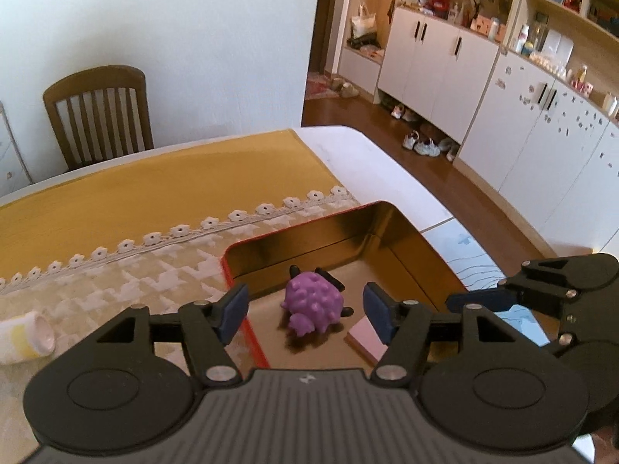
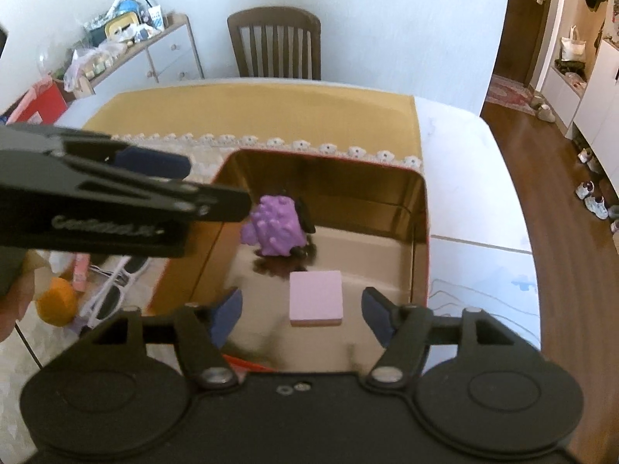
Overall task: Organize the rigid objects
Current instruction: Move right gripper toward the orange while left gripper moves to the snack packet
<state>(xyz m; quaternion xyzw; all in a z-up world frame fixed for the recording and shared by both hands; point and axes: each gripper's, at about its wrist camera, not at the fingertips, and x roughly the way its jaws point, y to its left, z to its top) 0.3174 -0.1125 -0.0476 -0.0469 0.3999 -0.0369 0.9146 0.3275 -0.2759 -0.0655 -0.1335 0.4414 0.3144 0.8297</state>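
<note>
Yellow-clothed table (image 2: 247,116) bears a tin (image 2: 419,232) holding purple toy (image 2: 272,228), pink block (image 2: 315,297)

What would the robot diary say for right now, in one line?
left tongs: open, empty | right tongs: open, empty | purple toy: in tin | pink block: in tin | sunglasses: outside tin

White wall (image 1: 193,19), wooden chair (image 1: 98,114) against it. Brown wood floor (image 1: 367,116); white cabinets (image 1: 437,62) along right side. Daylight.
</note>
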